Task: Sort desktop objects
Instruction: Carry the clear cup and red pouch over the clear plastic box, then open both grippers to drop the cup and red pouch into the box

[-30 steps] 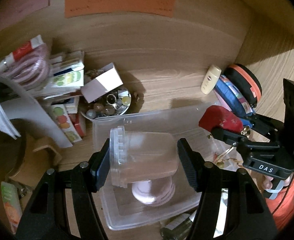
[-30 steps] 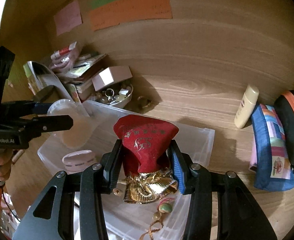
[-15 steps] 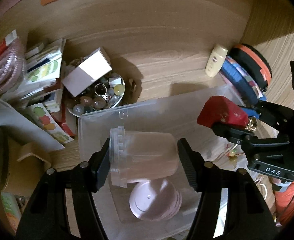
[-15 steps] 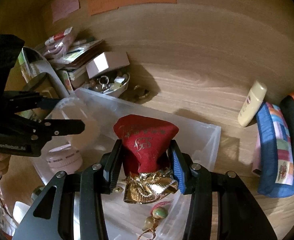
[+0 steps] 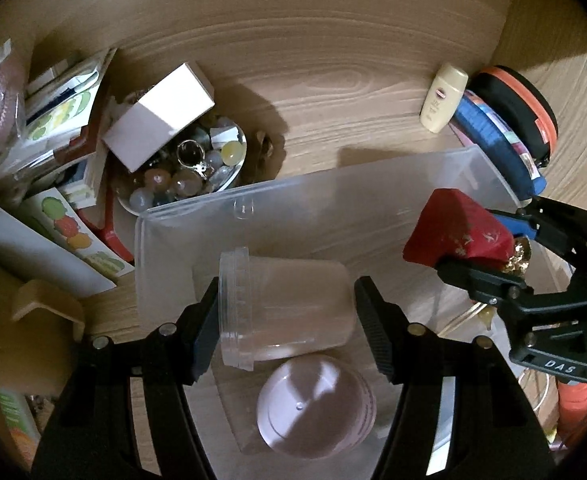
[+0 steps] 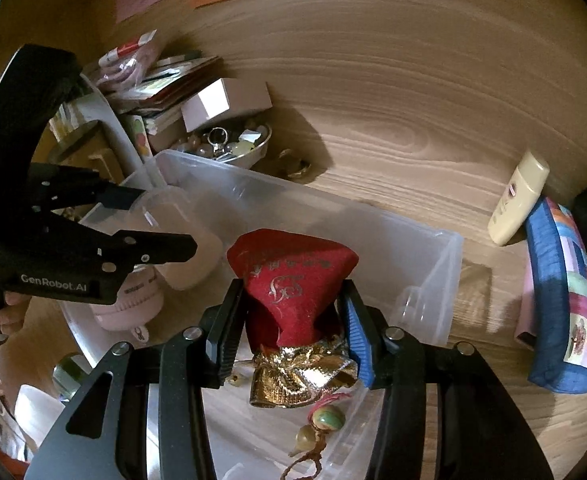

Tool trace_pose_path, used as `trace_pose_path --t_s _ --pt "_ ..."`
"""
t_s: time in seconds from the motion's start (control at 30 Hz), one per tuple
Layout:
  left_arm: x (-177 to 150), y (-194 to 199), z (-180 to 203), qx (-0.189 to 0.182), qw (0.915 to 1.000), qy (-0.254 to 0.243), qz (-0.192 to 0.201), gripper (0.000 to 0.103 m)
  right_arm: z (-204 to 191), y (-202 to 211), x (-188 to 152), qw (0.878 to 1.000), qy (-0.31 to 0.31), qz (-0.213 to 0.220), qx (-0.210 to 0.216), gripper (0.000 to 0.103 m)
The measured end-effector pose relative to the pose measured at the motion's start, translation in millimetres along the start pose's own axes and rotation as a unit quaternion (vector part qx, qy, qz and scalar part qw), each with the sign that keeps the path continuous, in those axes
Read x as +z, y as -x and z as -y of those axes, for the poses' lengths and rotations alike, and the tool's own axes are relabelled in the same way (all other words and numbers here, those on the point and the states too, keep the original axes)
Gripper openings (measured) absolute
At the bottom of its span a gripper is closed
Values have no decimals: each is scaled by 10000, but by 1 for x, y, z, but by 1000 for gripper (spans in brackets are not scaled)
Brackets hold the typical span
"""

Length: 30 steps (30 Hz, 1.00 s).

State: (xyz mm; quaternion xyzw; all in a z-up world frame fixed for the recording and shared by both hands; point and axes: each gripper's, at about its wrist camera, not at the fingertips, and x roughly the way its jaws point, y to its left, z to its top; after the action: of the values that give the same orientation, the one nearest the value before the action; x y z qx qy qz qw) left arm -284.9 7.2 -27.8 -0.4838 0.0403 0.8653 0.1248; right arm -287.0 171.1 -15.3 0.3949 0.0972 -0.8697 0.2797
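My left gripper (image 5: pixel 285 316) is shut on a clear plastic jar (image 5: pixel 283 312), held on its side over the clear plastic bin (image 5: pixel 333 200). A pink round container (image 5: pixel 315 408) lies in the bin below the jar. My right gripper (image 6: pixel 291 320) is shut on a red and gold drawstring pouch (image 6: pixel 293 284) with a beaded cord (image 6: pixel 321 424), held over the bin (image 6: pixel 433 280). The right gripper with the pouch also shows in the left wrist view (image 5: pixel 457 236); the left gripper with the jar shows in the right wrist view (image 6: pixel 165 236).
A metal dish of beads and rings (image 5: pixel 189 172) with a white box (image 5: pixel 161 116) on it stands left of the bin, beside stacked packets (image 5: pixel 65 120). A cream bottle (image 6: pixel 519 200), a blue pouch (image 6: pixel 561 300) and an orange-trimmed black case (image 5: pixel 513 108) lie at the right.
Both grippers have moved forward and lower over the bin, still holding the jar and the pouch. The bin and the dish appear larger and nearer.
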Motion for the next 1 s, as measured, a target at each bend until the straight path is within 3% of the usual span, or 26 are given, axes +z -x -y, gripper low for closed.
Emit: trace_pose_path --t_s 0.2,0.4,0.57,0.8,0.9,1.0 --pt "1 -2 -2 -11 10000 -32 18 64 0 2 -1 10000 14 65 -30 46" --pt "-2 -3 -1 39 10000 -41 56 65 -1 4 0 9998 20 130 -117 54" --pt "-4 -2 -4 -72 9999 55 56 68 -1 7 1 9996 6 237 -164 69" --pt "-6 6 -5 -160 9997 129 144 68 -2 7 2 9993 -76 302 -201 73" --pt "-6 14 -5 -147 9995 101 259 75 -2 7 2 9992 -96 327 -201 73" --pt "-6 21 -6 -109 9992 118 360 76 -3 9 1 9987 -113 425 -264 83"
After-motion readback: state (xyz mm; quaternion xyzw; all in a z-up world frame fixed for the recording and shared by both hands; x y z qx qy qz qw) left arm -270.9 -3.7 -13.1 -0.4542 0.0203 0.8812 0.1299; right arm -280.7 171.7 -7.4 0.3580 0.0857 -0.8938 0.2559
